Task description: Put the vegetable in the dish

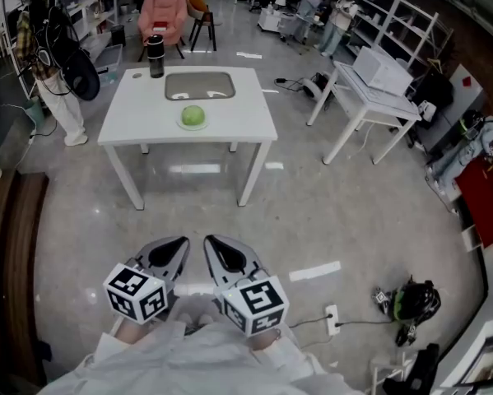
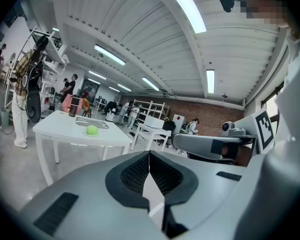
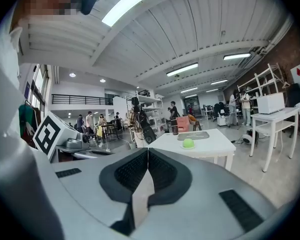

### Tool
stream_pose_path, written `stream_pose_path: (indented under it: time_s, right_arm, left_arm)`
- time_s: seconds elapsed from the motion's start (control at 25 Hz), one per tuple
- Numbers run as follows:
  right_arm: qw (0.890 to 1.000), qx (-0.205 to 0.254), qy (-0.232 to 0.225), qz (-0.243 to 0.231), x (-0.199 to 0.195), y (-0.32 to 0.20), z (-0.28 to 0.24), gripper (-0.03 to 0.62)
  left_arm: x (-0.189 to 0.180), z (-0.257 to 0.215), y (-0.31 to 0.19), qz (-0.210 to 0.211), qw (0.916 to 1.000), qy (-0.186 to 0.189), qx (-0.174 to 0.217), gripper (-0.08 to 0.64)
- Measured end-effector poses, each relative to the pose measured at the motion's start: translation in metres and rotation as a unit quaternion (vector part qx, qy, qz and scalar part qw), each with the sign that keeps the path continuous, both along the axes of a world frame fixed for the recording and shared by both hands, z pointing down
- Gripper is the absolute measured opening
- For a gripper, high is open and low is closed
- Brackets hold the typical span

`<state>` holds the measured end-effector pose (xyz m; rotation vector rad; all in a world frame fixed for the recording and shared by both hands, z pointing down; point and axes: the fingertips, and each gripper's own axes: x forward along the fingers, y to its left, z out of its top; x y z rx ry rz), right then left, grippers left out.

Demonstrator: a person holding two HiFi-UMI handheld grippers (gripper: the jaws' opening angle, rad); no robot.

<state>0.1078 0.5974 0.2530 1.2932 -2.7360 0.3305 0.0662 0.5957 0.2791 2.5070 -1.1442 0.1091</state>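
Down at the bottom of the head view, the left gripper [image 1: 179,246] and the right gripper [image 1: 215,246] are hanging side by side. Each is keeping its jaws pressed together with nothing between them, which is sensible, as nothing is within reach. Up in the upper middle of the frame the white table [image 1: 246,122] is standing well apart from them, across bare floor. On it the round green vegetable [image 1: 193,116] is sitting near the front edge, seemingly on a small pale saucer [image 1: 193,127]. Just behind it the grey rectangular dish [image 1: 198,73] is lying flat and looking empty, ready to receive it. At the table's upper left corner a dark bottle [image 1: 155,56] is standing upright, clear of both.
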Motion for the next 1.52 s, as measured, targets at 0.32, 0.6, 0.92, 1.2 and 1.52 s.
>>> stream_pose_path:
  time_s: [0.32,0.6,0.92,1.2,1.52]
  right_arm:
    - [1.0,-0.009,-0.013,0.003,0.021,-0.015,0.016,0.014]
    - [0.999,-0.011,-0.041,-0.016,0.013,-0.047,0.017,0.014]
    - [0.999,-0.018,-0.028,-0.014,-0.015,-0.129,0.022,0.014]
    - [1.0,-0.007,-0.025,0.005,-0.043,-0.227,0.014,0.014]
    - [0.999,-0.021,-0.047,0.015,-0.079,-0.32,0.012,0.014]
  left_arm:
    - [0.007,0.018,-0.015,-0.023,0.9986,0.037,-0.032,0.009]
    - [0.013,0.022,-0.042,-0.007,0.998,0.052,-0.036,0.009]
    - [-0.011,0.02,-0.125,0.014,0.9973,0.064,-0.034,0.009]
    - [-0.044,0.012,-0.226,0.021,0.9984,0.041,-0.032,0.009]
    - [-0.083,0.018,-0.321,0.031,0.9988,-0.001,-0.038,0.009]
